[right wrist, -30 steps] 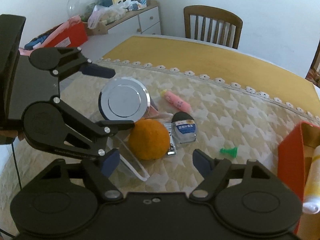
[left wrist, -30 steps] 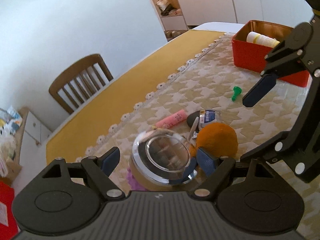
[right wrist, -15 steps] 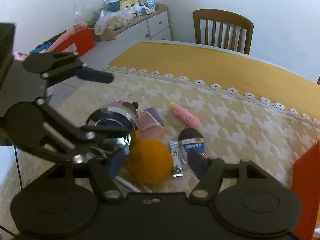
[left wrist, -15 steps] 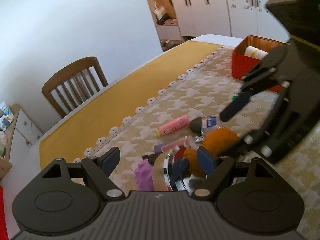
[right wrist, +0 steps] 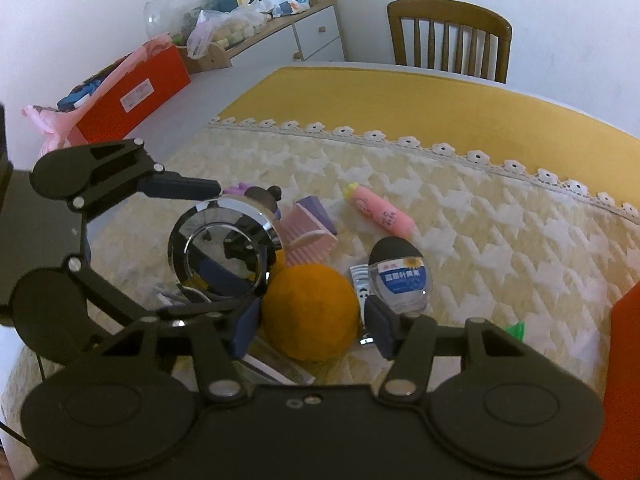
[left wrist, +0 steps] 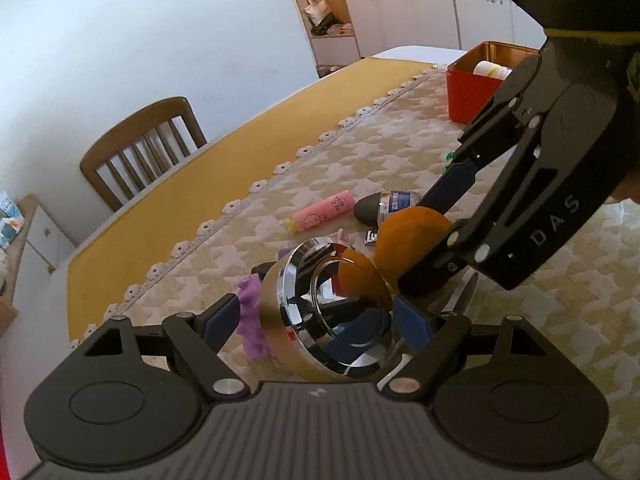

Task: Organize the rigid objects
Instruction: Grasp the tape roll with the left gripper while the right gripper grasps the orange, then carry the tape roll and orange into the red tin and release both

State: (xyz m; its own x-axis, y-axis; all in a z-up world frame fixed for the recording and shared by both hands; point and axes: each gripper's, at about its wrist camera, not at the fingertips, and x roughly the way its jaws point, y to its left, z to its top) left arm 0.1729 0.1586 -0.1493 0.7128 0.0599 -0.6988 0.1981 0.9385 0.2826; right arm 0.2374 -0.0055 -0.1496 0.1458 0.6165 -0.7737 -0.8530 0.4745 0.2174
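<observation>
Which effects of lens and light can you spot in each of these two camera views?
Left wrist view: fisheye bends the table edge; the chrome lid mirrors the orange ball; the cabinets behind are washed out. Right wrist view: dark vignette in the corners, the yellow cloth curves, and the lid reflects the dark gripper.

Left wrist view sits directly behind the left gripper [left wrist: 320, 320], angled down across the worktop [left wrist: 224, 152] toward a chair [left wrist: 140, 148] and white cupboards. Right wrist view sits behind the right gripper [right wrist: 310, 324], angled down, facing a chair [right wrist: 448, 40] and sideboard. Both are close in and share the orange ball [left wrist: 412, 236] [right wrist: 312, 312], pink tube [left wrist: 324, 214] and chrome disc [right wrist: 224, 248].
</observation>
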